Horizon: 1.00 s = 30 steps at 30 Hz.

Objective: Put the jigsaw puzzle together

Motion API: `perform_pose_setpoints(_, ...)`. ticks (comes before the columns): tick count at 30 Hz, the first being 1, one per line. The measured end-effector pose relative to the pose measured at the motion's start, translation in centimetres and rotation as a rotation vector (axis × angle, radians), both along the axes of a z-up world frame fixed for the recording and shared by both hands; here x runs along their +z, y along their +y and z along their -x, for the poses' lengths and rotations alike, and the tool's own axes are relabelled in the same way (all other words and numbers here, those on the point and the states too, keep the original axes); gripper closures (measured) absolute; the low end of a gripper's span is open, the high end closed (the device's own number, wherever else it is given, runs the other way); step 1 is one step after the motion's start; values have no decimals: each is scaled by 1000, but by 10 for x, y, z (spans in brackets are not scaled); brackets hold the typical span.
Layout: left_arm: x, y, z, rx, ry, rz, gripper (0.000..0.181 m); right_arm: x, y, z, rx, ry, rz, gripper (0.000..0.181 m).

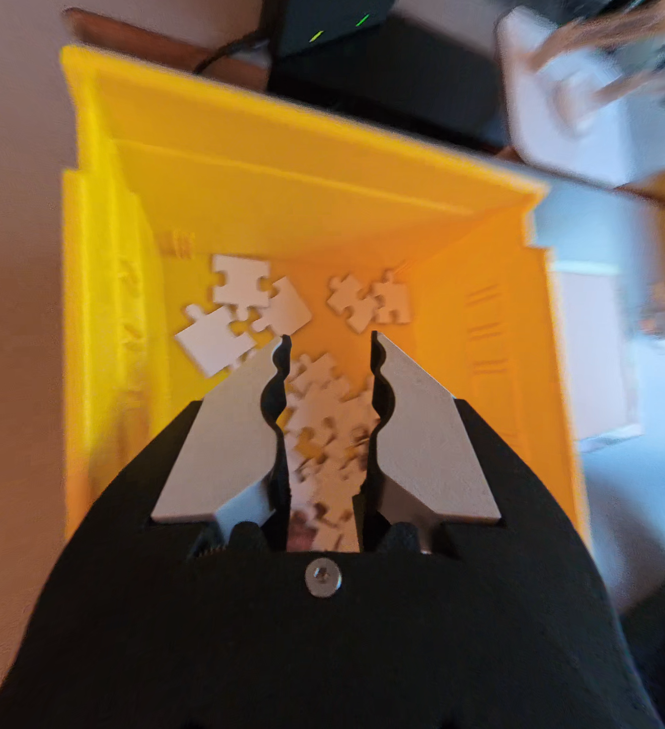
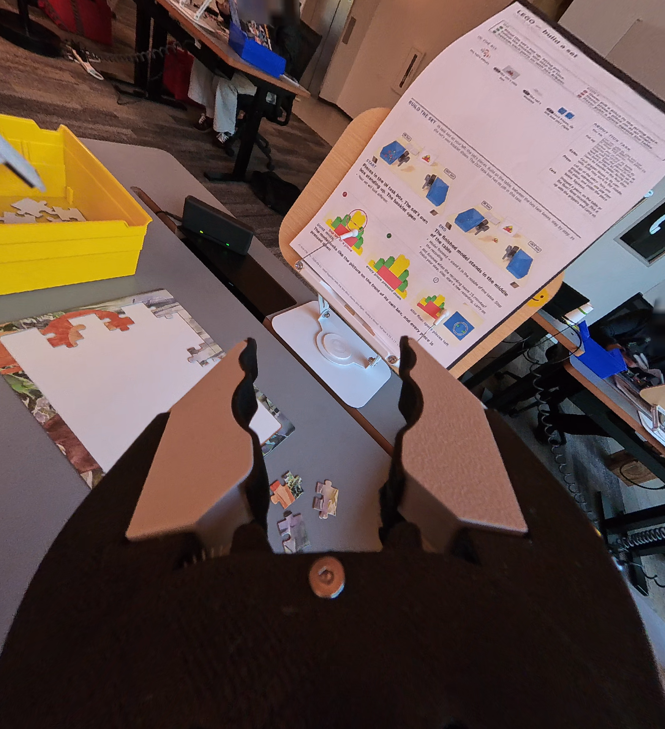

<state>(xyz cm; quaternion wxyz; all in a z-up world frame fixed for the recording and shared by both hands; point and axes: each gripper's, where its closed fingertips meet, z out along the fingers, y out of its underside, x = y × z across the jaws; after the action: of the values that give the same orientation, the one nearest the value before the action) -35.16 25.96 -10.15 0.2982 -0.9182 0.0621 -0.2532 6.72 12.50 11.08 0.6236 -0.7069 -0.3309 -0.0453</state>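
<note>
I am lowering my open left gripper (image 1: 327, 335) over light, thin, stiff pieces (image 1: 325, 418) lying flat in the yellow bin (image 1: 283, 173), aiming to pinch opposite edges, while my right gripper (image 2: 326, 345) is hovering open.

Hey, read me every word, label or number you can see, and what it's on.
Instruction sheet on the stand: printed text and pictures; I don't repeat writing.
Yellow bin: raised marks on its inner wall, too blurred to read.
Dark screen: a white symbol, no words.
Puzzle pieces: no writing visible.
</note>
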Motion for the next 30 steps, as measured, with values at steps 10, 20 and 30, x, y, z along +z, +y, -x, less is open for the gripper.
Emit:
perform_pose_setpoints(10, 21, 20, -6, -20, -9, -83, 139, -8, 3, 0, -7, -55, 15, 109)
perform_pose_setpoints(20, -46, 31, 4, -66, 359, 32, 128, -11, 4, -2, -17, -75, 20, 109)
perform_pose_setpoints(30, -61, 32, 9, -118, 538, 10, 131, -13, 3, -2, -16, -104, 24, 109)
